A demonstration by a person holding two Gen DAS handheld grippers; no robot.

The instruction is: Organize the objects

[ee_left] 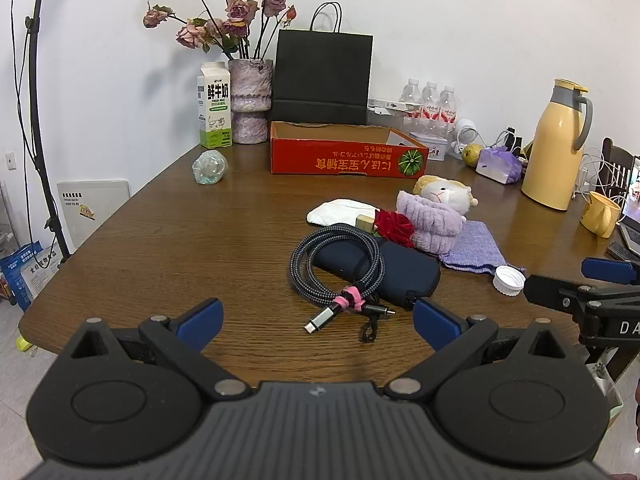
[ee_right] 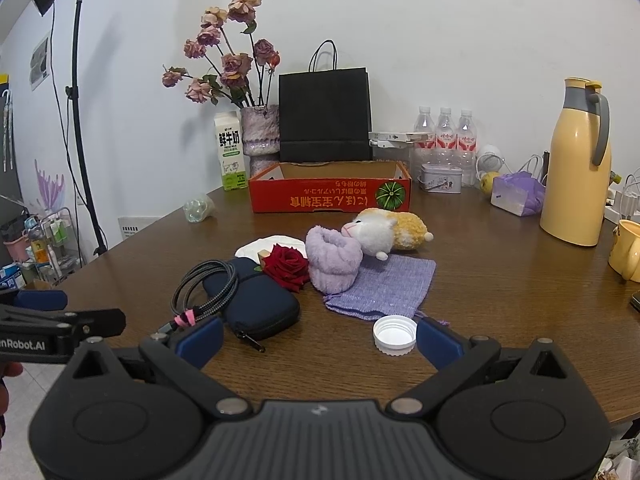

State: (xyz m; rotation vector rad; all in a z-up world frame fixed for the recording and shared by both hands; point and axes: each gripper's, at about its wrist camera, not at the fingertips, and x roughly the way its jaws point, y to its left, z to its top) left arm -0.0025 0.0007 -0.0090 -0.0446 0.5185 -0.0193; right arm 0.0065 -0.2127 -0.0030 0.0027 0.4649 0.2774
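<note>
A pile of loose items lies mid-table: a coiled braided cable (ee_left: 336, 268) (ee_right: 208, 288) on a navy zip pouch (ee_left: 396, 276) (ee_right: 256, 304), a red rose (ee_left: 394, 226) (ee_right: 288, 266), a lilac plush roll (ee_left: 434, 220) (ee_right: 334, 260), a sheep plush toy (ee_left: 444, 194) (ee_right: 384, 232), a purple knit bag (ee_left: 472, 248) (ee_right: 388, 288), a white cloth (ee_left: 340, 212) (ee_right: 260, 246) and a white bottle cap (ee_left: 509, 280) (ee_right: 395, 335). An open red cardboard box (ee_left: 344, 158) (ee_right: 328, 196) stands behind. My left gripper (ee_left: 318, 322) is open and empty before the cable. My right gripper (ee_right: 320, 340) is open and empty, its right finger beside the cap.
At the back stand a milk carton (ee_left: 215, 106) (ee_right: 231, 152), a flower vase (ee_left: 250, 100) (ee_right: 262, 136), a black paper bag (ee_left: 322, 76) (ee_right: 324, 116), water bottles (ee_left: 430, 100) (ee_right: 446, 132), a yellow thermos (ee_left: 558, 144) (ee_right: 576, 164) and a yellow mug (ee_left: 600, 214). A crumpled plastic wrap (ee_left: 210, 166) (ee_right: 198, 208) lies left.
</note>
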